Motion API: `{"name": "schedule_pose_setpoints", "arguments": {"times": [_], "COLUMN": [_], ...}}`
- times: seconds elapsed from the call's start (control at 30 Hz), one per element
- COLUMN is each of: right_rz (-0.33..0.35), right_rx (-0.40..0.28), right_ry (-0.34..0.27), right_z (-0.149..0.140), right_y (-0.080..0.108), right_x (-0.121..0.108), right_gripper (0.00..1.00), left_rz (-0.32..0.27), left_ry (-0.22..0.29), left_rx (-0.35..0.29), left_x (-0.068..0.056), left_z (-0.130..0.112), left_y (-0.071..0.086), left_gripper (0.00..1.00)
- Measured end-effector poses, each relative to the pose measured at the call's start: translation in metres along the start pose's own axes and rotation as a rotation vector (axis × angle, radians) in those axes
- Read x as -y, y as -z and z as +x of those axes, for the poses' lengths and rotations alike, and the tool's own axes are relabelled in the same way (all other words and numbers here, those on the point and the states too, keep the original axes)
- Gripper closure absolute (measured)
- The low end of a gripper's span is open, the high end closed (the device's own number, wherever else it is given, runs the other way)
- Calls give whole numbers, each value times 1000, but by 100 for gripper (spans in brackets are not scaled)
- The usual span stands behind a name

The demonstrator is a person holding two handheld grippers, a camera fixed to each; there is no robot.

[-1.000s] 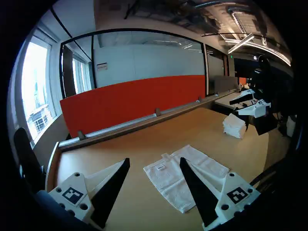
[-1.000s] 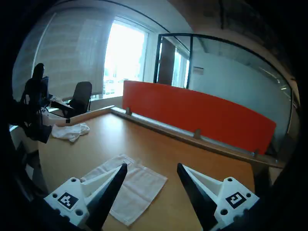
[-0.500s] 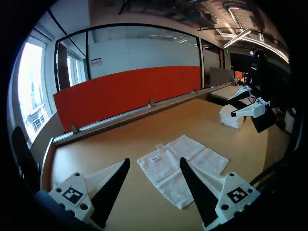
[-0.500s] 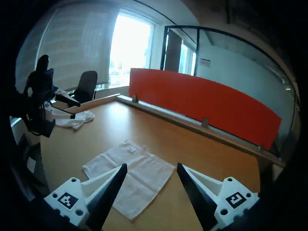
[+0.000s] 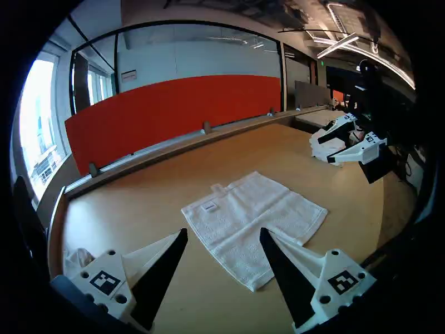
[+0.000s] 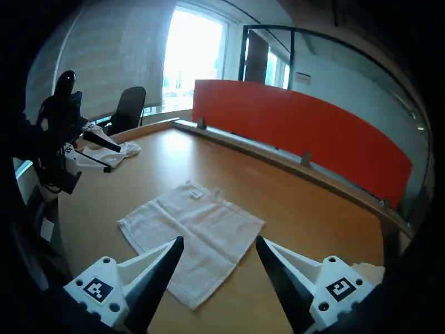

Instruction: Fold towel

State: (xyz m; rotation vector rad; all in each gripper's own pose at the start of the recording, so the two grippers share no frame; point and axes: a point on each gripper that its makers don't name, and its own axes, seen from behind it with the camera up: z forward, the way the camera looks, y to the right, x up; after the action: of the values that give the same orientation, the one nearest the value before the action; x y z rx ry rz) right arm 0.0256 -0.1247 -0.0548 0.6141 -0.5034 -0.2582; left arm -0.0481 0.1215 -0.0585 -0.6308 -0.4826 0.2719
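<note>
Left gripper view: the left gripper (image 5: pixel 222 231) hovers, fingers spread wide and empty, over a white terry towel (image 5: pixel 253 214) lying flat on the tan wooden table (image 5: pixel 139 206). The right gripper (image 6: pixel 218 239), equally spread, holds nothing above it.

In the left gripper view, looking low and close from the near edge of the table (image 5: pixel 139 206), over the towel (image 5: pixel 253 222), toward the red wall (image 5: pixel 167 111). In the right gripper view, looking likewise from farther right. Sharing towel, table, red wall.
</note>
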Motion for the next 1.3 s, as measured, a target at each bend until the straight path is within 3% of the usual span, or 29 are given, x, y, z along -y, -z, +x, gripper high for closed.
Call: {"name": "schedule_pose_setpoints", "arguments": {"times": [0.7, 1.3], "right_rz": [63, 115], "right_rx": [130, 251], "right_ry": [26, 55], "right_z": [-78, -140], "right_y": [-29, -38], "right_x": [27, 43], "right_gripper": [0, 0], "left_rz": [-70, -132], "left_ry": [-28, -49], "left_rx": [150, 283], "left_x": [-26, -50], "left_z": [-82, -135], "left_y": [-40, -54], "left_gripper": [4, 4]}}
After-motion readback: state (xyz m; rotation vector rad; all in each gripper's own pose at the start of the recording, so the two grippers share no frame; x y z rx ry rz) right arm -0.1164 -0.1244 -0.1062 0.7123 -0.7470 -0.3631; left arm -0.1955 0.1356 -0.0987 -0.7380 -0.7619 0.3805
